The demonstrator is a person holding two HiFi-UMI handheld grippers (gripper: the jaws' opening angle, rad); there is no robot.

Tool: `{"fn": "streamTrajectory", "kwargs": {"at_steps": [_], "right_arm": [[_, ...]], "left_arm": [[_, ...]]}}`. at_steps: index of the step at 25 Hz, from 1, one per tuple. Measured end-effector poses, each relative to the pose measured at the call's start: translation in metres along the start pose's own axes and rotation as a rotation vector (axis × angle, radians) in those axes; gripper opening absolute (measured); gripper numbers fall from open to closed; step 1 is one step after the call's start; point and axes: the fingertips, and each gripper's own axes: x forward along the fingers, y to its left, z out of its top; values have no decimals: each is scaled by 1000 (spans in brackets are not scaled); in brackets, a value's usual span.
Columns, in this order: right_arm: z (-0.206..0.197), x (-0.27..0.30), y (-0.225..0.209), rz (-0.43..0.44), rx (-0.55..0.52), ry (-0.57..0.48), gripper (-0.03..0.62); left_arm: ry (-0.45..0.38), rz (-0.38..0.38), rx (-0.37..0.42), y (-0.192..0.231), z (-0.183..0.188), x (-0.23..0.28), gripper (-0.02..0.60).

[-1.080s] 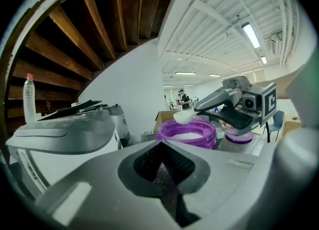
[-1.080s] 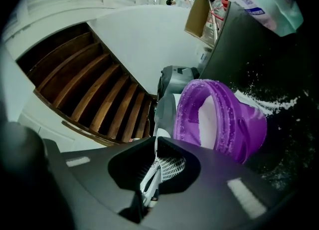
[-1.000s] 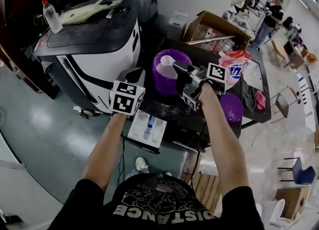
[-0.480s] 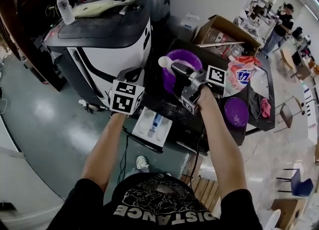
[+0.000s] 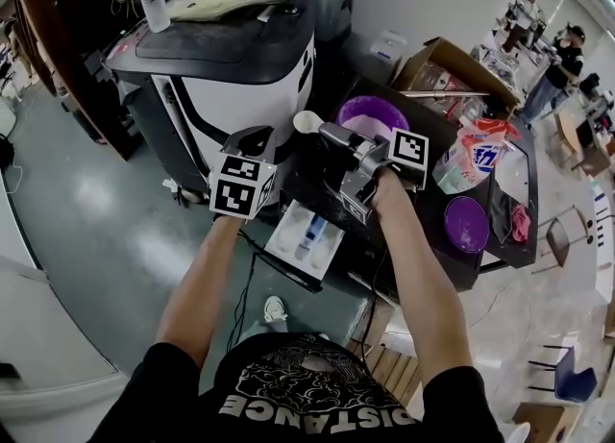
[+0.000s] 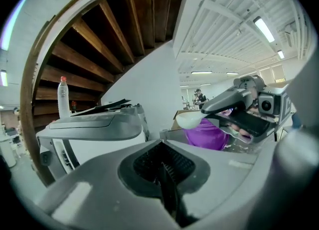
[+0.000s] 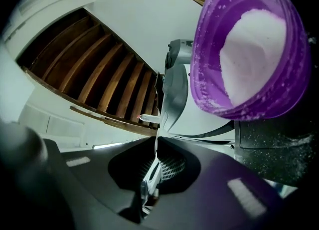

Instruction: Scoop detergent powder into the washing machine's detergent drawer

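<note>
Two grippers up, right gripper (image 5: pixel 330 134) clamping the white scoop (image 5: pixel 307 122) beside the purple bowl (image 5: pixel 370 110), left gripper (image 5: pixel 252 139) hovering empty, jaws pressed together.

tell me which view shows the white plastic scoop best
The left gripper view. There the white plastic scoop appears side-on, cup and handle both visible, clamped in the right hand-held gripper. The head view shows only its small round cup from above. The right gripper view shows just the handle edge-on, a thin sliver.
</note>
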Motion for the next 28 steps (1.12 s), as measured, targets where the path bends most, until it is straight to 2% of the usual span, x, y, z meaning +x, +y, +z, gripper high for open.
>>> {"fn": "streamTrajectory", "kwargs": {"at_steps": [18, 28], "right_arm": [[-60, 49, -5, 21, -25, 152, 37], [-74, 38, -13, 19, -57, 158, 37]], "left_arm": [[20, 164, -62, 58, -36, -61, 0], [33, 158, -95, 50, -53, -74, 0]]}}
